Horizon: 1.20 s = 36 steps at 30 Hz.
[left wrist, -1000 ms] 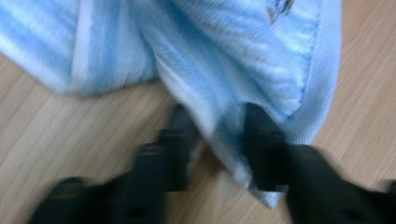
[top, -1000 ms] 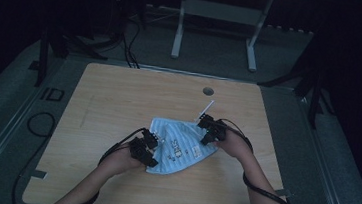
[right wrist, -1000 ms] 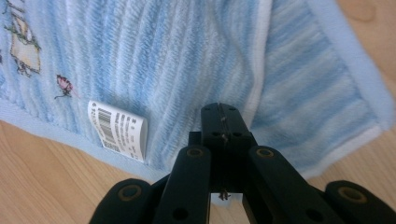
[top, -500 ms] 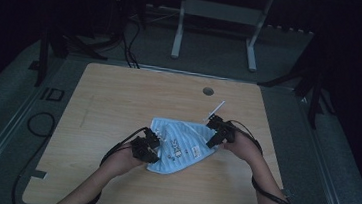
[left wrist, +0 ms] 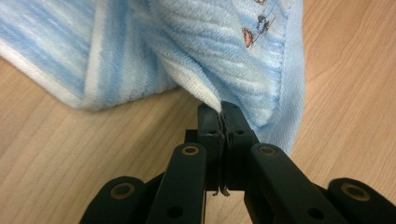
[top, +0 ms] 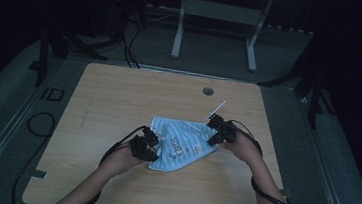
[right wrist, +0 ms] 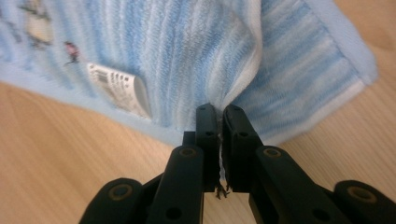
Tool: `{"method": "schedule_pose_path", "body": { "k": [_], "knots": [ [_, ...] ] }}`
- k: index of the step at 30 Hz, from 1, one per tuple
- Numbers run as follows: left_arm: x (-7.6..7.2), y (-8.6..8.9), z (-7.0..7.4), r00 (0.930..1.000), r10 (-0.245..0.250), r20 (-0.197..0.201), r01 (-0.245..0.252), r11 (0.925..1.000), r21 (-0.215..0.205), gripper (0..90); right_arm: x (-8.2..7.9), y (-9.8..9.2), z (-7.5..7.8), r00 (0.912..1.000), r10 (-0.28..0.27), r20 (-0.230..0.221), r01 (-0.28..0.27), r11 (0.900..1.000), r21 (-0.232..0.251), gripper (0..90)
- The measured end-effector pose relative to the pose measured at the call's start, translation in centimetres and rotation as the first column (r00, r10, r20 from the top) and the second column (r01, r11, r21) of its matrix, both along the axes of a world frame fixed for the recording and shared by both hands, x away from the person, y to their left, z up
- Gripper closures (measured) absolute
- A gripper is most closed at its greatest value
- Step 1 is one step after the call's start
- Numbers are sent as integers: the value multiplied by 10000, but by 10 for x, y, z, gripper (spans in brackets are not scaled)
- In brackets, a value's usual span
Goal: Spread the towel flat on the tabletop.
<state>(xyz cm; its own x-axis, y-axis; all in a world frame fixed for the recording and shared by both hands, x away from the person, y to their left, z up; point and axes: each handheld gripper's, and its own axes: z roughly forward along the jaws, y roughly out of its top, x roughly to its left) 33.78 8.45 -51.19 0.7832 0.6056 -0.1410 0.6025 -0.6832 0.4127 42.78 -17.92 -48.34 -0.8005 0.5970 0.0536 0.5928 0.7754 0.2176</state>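
— Why are we holding both ends?

— So the striped towel, lying mid-table, can be lifted or folded evenly. Our left gripper is clamped on its near white-edged corner; our right gripper has just been closing and pinches a fold beside the label.

— And beyond?

— A white stick, untouched.

Bench: light wood top, rounded corners, round cable hole near the 12 o'clock edge. Floor: grey, dim. White metal frame stands at 12 o'clock. Black cables trail at 11 o'clock. Surroundings dark.
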Motion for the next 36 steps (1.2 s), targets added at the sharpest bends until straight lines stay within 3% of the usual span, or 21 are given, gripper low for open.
{"method": "schedule_pose_path", "body": {
  "k": [1, 2, 3, 6, 9, 11, 12, 13, 14, 15, 16, 17, 20, 21, 26, 27, 28, 30, 32, 33, 36],
  "knots": [
    [-2, 0, 3, 9999, 30, 102, -30, 10000, -55, 878, -5, -2, 9, 9994, 41, 329, -44, 9999, 98, 857],
    [-2, 0, 3, 9999, 30, 102, -30, 10000, -55, 878, -5, -2, 9, 9994, 41, 329, -44, 9999, 98, 857],
    [-5, 0, 6, 9997, 51, 259, -49, 9999, -92, 878, -16, -6, 20, 9962, 54, 864, -70, 9998, 180, 856],
    [-9, 1, 9, 9994, 34, 355, -30, 9999, -110, 878, -32, -11, 29, 9932, 130, 1155, -187, 9986, 489, 856],
    [-20, 2, 11, 9989, -180, 421, 185, 9998, -115, 878, -71, -29, 32, 9876, 227, 1554, -362, 9958, 842, 856],
    [-27, 0, 10, 9989, -236, 417, 241, 9996, -122, 878, -94, -38, 28, 9870, 267, 1584, -428, 9942, 990, 856],
    [-27, 0, 10, 9989, -236, 417, 241, 9996, -122, 877, -94, -38, 28, 9870, 267, 1584, -428, 9942, 990, 856],
    [-34, -3, 7, 9985, -414, 357, 418, 9991, -100, 877, -115, -47, 21, 9875, 323, 1544, -493, 9929, 1081, 856],
    [-34, -3, 7, 9985, -414, 357, 418, 9991, -100, 877, -115, -47, 21, 9875, 323, 1544, -493, 9929, 1081, 856],
    [-39, -5, 5, 9977, -636, 213, 636, 9980, -10, 877, -135, -54, 13, 9890, 219, 1461, -392, 9925, 1162, 855],
    [-39, -5, 5, 9977, -636, 213, 636, 9980, -10, 876, -135, -54, 13, 9890, 219, 1461, -392, 9925, 1162, 855],
    [-43, -6, 2, 9977, -673, 119, 674, 9977, -76, 876, -152, -61, 3, 9918, 146, 1267, -298, 9924, 1190, 855],
    [-47, -7, 0, 9975, -711, 32, 712, 9973, -159, 875, -167, -67, -11, 9956, 34, 939, -163, 9905, 1362, 855],
    [-51, -8, -4, 9966, -799, -224, 793, 9965, -255, 875, -172, -71, -17, 9969, -42, 785, -68, 9902, 1392, 854],
    [-60, -8, -11, 9932, -1011, -570, 1000, 9948, -214, 857, -188, -76, -32, 9999, -91, 97, 75, 9887, 1498, 809],
    [-62, -5, -11, 9939, -945, -562, 937, 9955, -156, 822, -192, -78, -34, 10000, -9, -12, 11, 9920, 1259, 720],
    [-62, -5, -11, 9939, -945, -562, 937, 9955, -156, 778, -192, -78, -34, 10000, -9, -12, 11, 9920, 1259, 720],
    [-61, 2, -3, 9965, -689, -482, 676, 9973, -277, 715, -189, -86, -21, 9990, -404, 201, 371, 9892, 1417, 657],
    [-60, 5, 0, 9972, -613, -431, 601, 9977, -298, 598, -181, -91, -4, 9952, -638, 741, 511, 9854, 1625, 629],
    [-55, 8, 7, 9993, -310, -185, 304, 9990, -336, 597, -176, -92, 3, 9924, -761, 972, 588, 9838, 1693, 629],
    [-49, 8, 13, 9997, -218, -76, 215, 9990, -386, 526, -164, -91, 15, 9869, -782, 1409, 532, 9835, 1730, 607]
  ]
}}
